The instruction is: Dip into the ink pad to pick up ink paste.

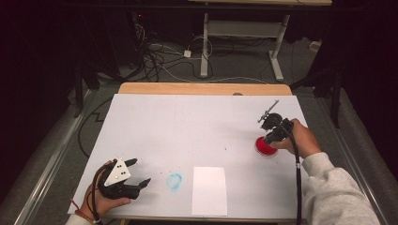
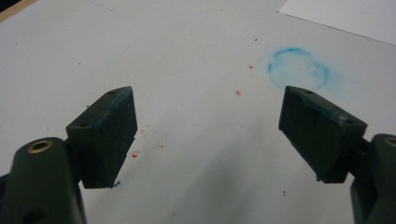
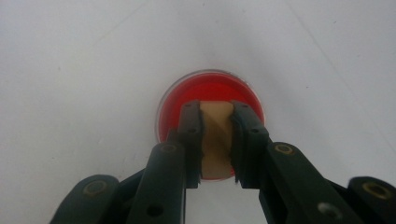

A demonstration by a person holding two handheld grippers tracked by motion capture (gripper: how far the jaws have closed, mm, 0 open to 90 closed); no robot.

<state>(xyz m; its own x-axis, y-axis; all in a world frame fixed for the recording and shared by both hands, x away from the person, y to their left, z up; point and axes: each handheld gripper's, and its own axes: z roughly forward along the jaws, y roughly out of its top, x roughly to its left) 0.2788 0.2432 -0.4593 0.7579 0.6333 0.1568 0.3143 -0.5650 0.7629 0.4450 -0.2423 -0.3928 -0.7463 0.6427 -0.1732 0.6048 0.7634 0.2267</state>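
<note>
My right gripper (image 3: 217,140) has its fingers closed on a small tan block (image 3: 217,135), held directly over a shallow round dish of red paint (image 3: 210,93) that sits near the right edge of the table (image 1: 155,122). Whether the block's lower face touches the paint cannot be determined. Judged step: inking the block like a stamp. To do it well, I keep the block level, press it straight down into the red, and lift vertically without dragging, so the dish does not slide. My left gripper (image 1: 131,174) rests near the front left corner with its fingers spread wide and nothing between them. A faint blue ring (image 2: 299,69) lies just beyond them. A white sheet of paper (image 1: 209,190) lies at the front edge, well apart from the dish.
</note>
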